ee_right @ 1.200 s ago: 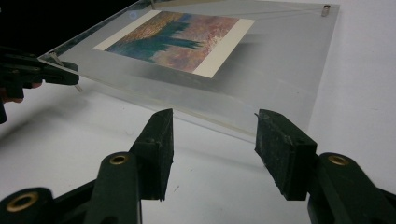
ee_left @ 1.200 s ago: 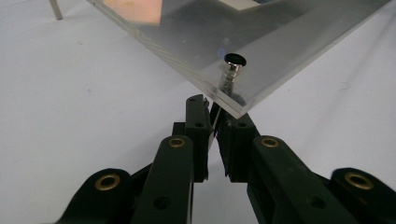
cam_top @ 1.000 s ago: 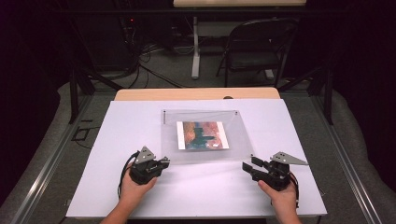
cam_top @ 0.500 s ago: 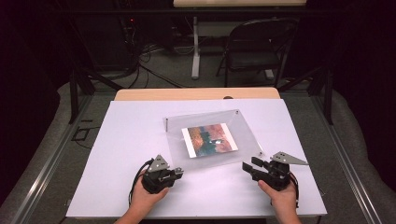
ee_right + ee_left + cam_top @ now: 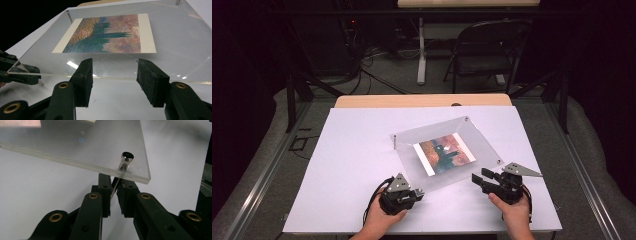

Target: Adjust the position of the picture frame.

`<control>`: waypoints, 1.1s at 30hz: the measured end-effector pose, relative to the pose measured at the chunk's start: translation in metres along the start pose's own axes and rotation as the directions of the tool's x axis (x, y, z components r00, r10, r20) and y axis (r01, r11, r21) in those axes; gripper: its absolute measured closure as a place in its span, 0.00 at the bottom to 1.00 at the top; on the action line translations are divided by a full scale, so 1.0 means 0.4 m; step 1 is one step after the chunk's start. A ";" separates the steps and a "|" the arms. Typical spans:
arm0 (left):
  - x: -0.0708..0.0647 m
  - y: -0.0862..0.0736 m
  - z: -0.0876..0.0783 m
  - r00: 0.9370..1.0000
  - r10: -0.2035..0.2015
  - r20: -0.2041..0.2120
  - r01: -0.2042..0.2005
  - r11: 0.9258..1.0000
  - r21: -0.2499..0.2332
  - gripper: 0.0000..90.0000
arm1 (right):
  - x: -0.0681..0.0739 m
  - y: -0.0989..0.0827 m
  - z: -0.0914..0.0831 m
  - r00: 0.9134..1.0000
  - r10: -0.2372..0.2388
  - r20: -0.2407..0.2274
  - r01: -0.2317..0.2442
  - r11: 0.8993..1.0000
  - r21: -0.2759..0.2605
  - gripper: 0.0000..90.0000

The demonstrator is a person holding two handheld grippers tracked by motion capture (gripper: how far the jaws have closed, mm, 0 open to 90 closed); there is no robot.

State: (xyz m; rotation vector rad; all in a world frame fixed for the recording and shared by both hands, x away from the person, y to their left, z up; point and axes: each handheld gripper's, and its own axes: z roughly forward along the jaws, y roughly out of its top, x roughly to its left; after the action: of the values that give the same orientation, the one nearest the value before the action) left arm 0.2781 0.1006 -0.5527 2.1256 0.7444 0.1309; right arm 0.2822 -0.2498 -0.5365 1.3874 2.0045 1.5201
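Note:
A clear acrylic frame point(image 5: 482, 145) holding a painted print point(image 5: 444, 154) lies skewed on the white table top point(image 5: 352, 150). My left gripper point(image 5: 418, 192) is at its near-left corner. In the left gripper view the gripper point(image 5: 114, 195) is shut on the thin pin of the corner standoff point(image 5: 126, 160) under the clear frame point(image 5: 75, 145). My right gripper point(image 5: 479, 179) is open just off the frame's near edge. In the right gripper view the gripper point(image 5: 113, 77) has nothing pinched; the frame point(image 5: 175, 37) and print point(image 5: 107, 35) lie ahead, and the left gripper point(image 5: 22, 71) is at the left corner.
A wooden table edge point(image 5: 422, 100) runs behind the white top. A black folding chair point(image 5: 484, 55) and cables point(image 5: 372, 75) are on the floor beyond. Bare white surface lies to the left of the frame and along the near edge.
My left gripper has moved right and a little nearer, dragging the frame's corner with it. The frame has swung from square to skewed. The right gripper has stayed put.

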 end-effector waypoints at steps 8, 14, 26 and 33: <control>0.014 -0.007 -0.016 0.999 -0.044 0.027 0.044 0.999 -0.009 0.83 | 0.000 -0.001 0.001 1.000 0.004 -0.004 -0.004 1.000 0.000 0.52; 0.028 -0.023 -0.072 0.997 -0.075 0.030 0.076 0.996 -0.036 0.76 | -0.001 -0.001 -0.002 1.000 0.006 -0.002 -0.006 1.000 -0.005 0.52; 0.084 -0.025 -0.133 0.991 -0.106 -0.080 0.097 0.988 -0.116 0.65 | 0.001 -0.002 0.000 1.000 0.015 -0.003 -0.015 1.000 -0.005 0.52; 0.149 -0.020 -0.138 0.973 -0.176 -0.149 0.154 0.977 -0.149 0.48 | 0.000 -0.003 0.002 1.000 0.022 -0.004 -0.022 1.000 -0.002 0.51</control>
State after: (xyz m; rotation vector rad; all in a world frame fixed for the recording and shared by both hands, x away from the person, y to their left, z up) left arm 0.3039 0.1758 -0.5341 1.9304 0.9774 0.2592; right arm 0.2822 -0.2493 -0.5381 1.4112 1.9951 1.5349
